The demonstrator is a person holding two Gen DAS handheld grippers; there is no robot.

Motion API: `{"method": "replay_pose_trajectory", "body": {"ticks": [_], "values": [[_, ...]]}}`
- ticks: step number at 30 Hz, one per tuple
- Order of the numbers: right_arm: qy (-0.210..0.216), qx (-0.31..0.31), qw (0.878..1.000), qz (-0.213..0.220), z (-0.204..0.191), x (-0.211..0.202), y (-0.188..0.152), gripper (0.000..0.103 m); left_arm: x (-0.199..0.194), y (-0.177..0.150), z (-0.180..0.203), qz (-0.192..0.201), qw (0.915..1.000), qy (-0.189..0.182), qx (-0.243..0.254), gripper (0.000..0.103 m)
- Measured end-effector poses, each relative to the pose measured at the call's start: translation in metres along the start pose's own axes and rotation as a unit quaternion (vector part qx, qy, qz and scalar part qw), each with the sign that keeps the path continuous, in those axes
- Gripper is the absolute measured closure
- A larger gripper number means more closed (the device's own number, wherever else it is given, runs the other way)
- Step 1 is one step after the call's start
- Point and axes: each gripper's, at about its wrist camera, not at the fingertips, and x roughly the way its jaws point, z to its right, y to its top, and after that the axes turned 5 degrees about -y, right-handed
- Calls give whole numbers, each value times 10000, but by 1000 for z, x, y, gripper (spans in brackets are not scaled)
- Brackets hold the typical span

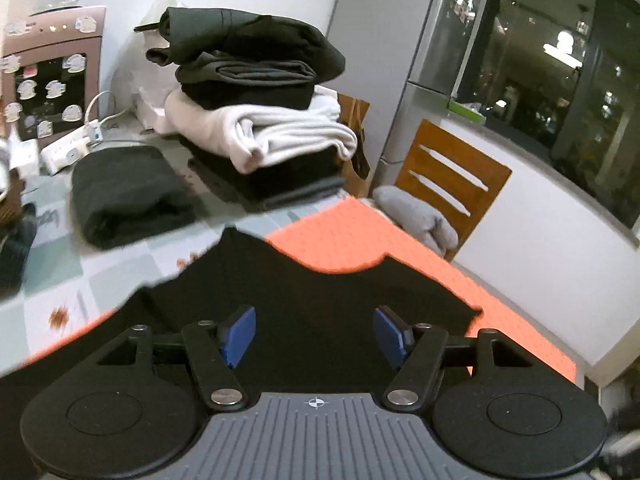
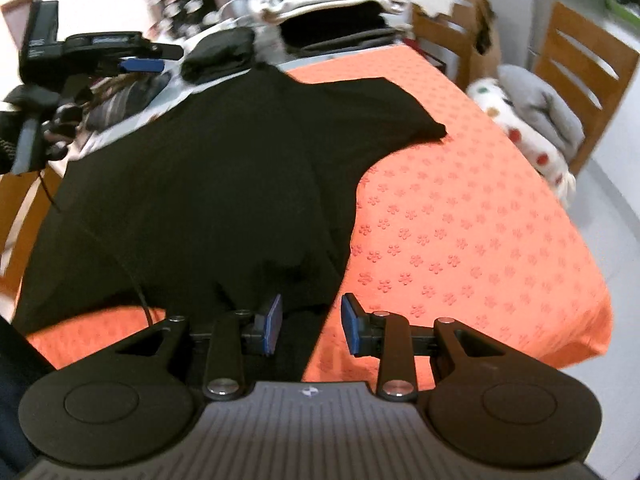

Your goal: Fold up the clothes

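Fingers released, both grippers | black shirt (image 2: 224, 168) flat | folded stack (image 1: 256, 96) behind, chair (image 1: 452, 180) beside

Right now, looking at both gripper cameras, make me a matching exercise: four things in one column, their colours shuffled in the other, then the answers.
Things:
1. T-shirt spread on the table
2. Tablecloth
3. Chair
4. Gripper pads

Colours:
A. Orange
B. Blue
C. Black
D. Brown wood

Pairs: 1-C, 2-A, 3-D, 4-B
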Motion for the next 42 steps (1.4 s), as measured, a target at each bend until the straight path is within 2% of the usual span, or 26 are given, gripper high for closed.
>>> {"method": "replay_pose_trajectory", "body": {"ticks": [6,13,19,23,27,29,32,33,34,37,42], "values": [[351,-950,9949,9,11,-8,7,66,-35,-48,50,-166,9997,177,29,34],[980,-2007,9747,23,23,0,16,66,-55,-93,116,-147,9973,715,-87,30],[1453,-2641,9534,135,30,8,23,65,-48,-133,163,-205,9931,1127,-258,30],[1516,-2912,9445,156,35,14,27,66,-28,-159,182,-270,9902,1267,-514,30],[1531,-2890,9449,155,48,13,31,66,-2,-173,188,-173,9851,1306,-1104,40],[1506,-2848,9466,142,56,11,31,65,7,-174,188,-141,9839,1298,-1216,44],[1463,-2775,9494,135,65,8,30,65,20,-176,189,-92,9820,1286,-1382,57],[1455,-2738,9506,139,68,7,30,65,25,-177,189,-76,9813,1281,-1437,71],[1447,-2701,9518,142,71,6,29,66,28,-177,188,-120,9813,1247,-1464,93],[1404,-2624,9546,147,77,5,28,66,23,-176,188,-64,9800,1189,-1596,96],[1382,-2502,9581,216,82,1,30,66,-8,-165,180,-143,9768,1069,-1852,96]]}}
